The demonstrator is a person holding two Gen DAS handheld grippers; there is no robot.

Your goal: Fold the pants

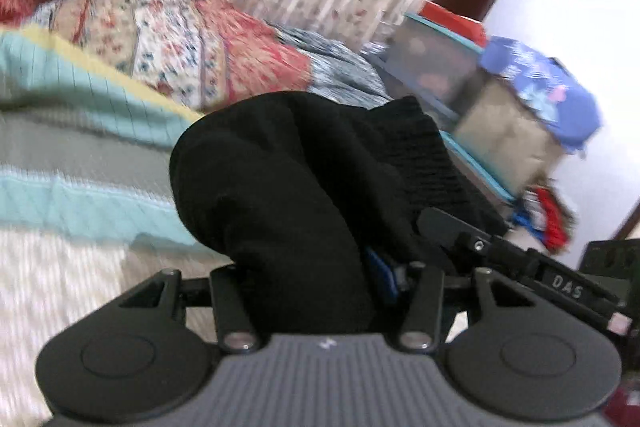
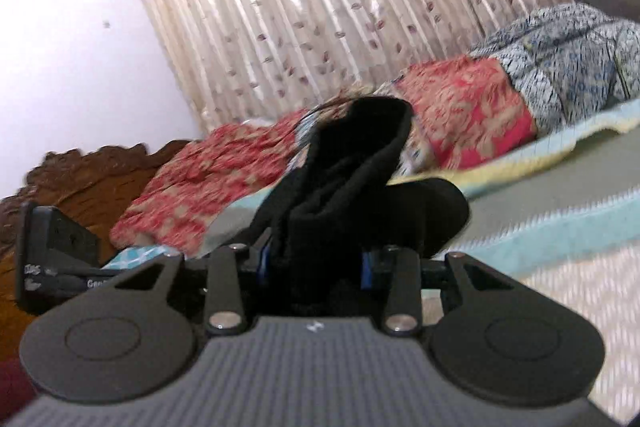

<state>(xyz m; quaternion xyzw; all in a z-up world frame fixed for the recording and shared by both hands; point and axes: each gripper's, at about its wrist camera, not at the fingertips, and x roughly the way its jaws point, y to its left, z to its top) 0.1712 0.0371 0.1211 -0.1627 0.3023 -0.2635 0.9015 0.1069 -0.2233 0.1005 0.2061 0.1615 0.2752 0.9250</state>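
The black pants (image 1: 288, 179) bulge up out of my left gripper (image 1: 320, 279), which is shut on the cloth; its fingertips are hidden in the fabric. The ribbed waistband (image 1: 428, 155) shows at the right. In the right wrist view my right gripper (image 2: 312, 263) is shut on another bunch of the same black pants (image 2: 352, 187), which stand up in a fold above the jaws. Both grippers hold the pants lifted above the bed. The other gripper's body shows at the edge of each view.
The bed has a striped teal, grey and white cover (image 1: 80, 163) below. Patterned red and blue quilts (image 2: 472, 111) lie piled at the far side before a floral curtain (image 2: 320, 7). Storage boxes (image 1: 500, 115) stand beside the bed. A carved wooden headboard (image 2: 80, 179) is at left.
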